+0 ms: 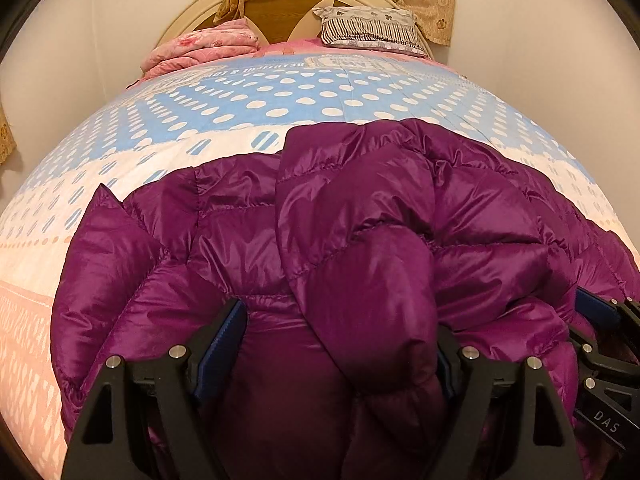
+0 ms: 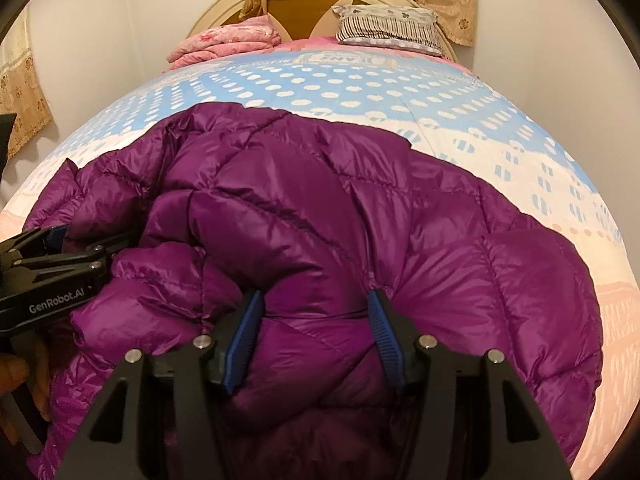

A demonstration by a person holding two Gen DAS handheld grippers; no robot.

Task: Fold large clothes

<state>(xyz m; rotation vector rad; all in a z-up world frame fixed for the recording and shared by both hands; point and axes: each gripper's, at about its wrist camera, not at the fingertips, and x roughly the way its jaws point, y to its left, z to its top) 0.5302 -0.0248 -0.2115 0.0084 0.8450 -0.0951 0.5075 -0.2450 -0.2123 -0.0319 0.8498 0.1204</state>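
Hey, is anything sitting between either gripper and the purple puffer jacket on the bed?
Nothing visible. The left gripper and right gripper are both already at the purple jacket, with its padded fabric bulging between their open fingers. The pink blanket and pillow lie far off by the headboard.

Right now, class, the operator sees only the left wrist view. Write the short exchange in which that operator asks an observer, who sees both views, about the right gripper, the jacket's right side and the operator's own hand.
Operator: What sits in the right gripper?
Observer: A puffy fold of the purple jacket fills the gap between the blue pads of the right gripper.
Operator: Where does the jacket's right edge lie?
Observer: On the pink band of the bedsheet.
Operator: Is my hand visible anywhere?
Observer: Yes, a hand shows just below the left gripper, at the picture's left edge.
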